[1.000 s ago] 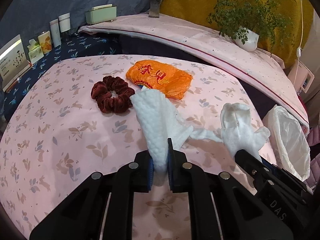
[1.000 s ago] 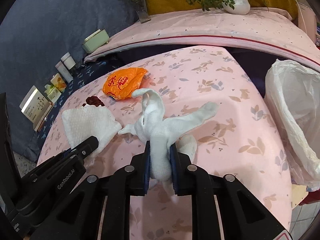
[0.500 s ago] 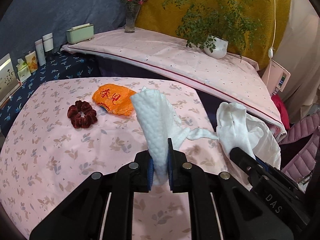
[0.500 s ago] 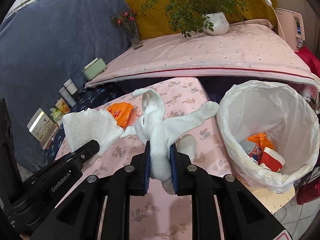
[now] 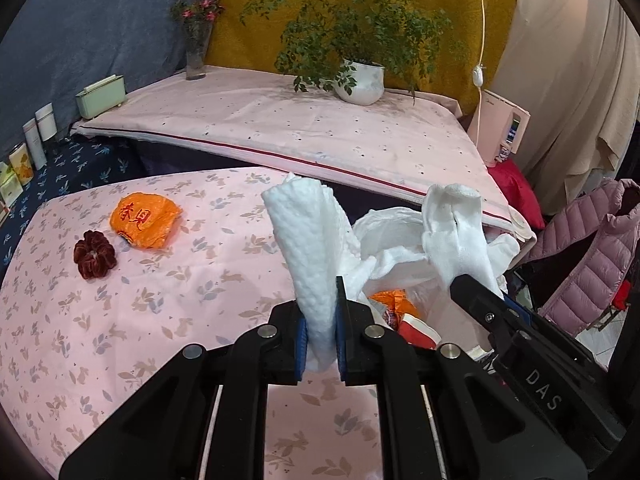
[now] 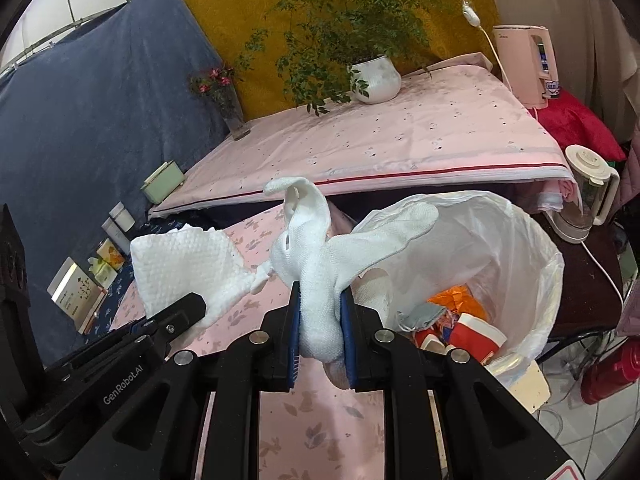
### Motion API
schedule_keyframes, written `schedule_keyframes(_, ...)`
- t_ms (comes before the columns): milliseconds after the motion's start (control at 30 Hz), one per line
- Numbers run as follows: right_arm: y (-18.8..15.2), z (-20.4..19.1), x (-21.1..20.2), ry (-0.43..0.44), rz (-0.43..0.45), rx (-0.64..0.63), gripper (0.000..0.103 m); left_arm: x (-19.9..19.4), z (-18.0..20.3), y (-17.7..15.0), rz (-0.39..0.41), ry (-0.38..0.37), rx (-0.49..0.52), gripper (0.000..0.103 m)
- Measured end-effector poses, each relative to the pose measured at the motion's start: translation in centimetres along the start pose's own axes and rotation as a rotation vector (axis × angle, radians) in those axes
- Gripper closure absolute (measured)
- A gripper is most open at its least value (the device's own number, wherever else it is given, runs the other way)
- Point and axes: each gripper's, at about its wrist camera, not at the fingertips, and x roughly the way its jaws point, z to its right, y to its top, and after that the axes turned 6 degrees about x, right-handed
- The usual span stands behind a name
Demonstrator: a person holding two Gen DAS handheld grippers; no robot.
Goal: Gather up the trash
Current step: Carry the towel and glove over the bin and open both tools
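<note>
Bin [image 6: 536, 292] right of table [image 6: 320, 420].

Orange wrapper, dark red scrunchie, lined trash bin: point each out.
orange wrapper [image 5: 145, 220], left wrist view, printed top.
dark red scrunchie [image 5: 95, 254], left wrist view, centre.
lined trash bin [image 6: 516, 240], right wrist view, inner liner wall.

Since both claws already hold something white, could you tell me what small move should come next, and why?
Probably carry both a little further over the open trash bag before letting go. The right claw grips a sock near the bag's rim, while the left claw with its paper towel looks short of the opening.
</note>
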Motion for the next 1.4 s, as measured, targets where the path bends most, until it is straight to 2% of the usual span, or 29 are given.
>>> schedule_keyframes(267, 1.2, 2.9, -0.9, -0.033, 0.027, 0.034, 0.086, 1.2, 3.2, 1.1, -0.013, -0.063, 0.041, 0.092)
schedule_keyframes(933, 4.1, 7.0, -0.4, -0.13, 0.056, 0.062, 0.086, 5.9, 7.6, 4.1, -0.062, -0.202, 0.07, 0.09)
schedule_keyframes(967, 4.2, 7.2, -0.3, -0.135, 0.056, 0.06, 0.086, 6.1, 7.6, 4.3, -0.06, -0.205, 0.071, 0.088)
schedule_keyframes(1033, 4.3, 7.4, -0.2, -0.141, 0.055, 0.06, 0.086, 6.3, 7.8, 4.5, -0.055, -0.201, 0.075, 0.075)
schedule_keyframes(1067, 4.4, 7.6, -0.2, -0.145, 0.055, 0.062, 0.086, 6.3, 7.8, 4.5, -0.051, -0.192, 0.075, 0.062)
schedule_keyframes(1100, 4.4, 7.7, -0.2, -0.146, 0.055, 0.063, 0.086, 6.3, 7.8, 4.6, -0.043, -0.184, 0.073, 0.054)
schedule_keyframes(1167, 4.3, 7.9, -0.1, -0.148, 0.054, 0.068, 0.086, 6.1, 7.7, 4.5, -0.032, -0.171, 0.07, 0.051)
schedule_keyframes(1400, 4.4, 8.0, 0.6, -0.153, 0.044, 0.068, 0.086, 6.3, 7.0, 4.2, -0.039, -0.149, 0.063, 0.051)
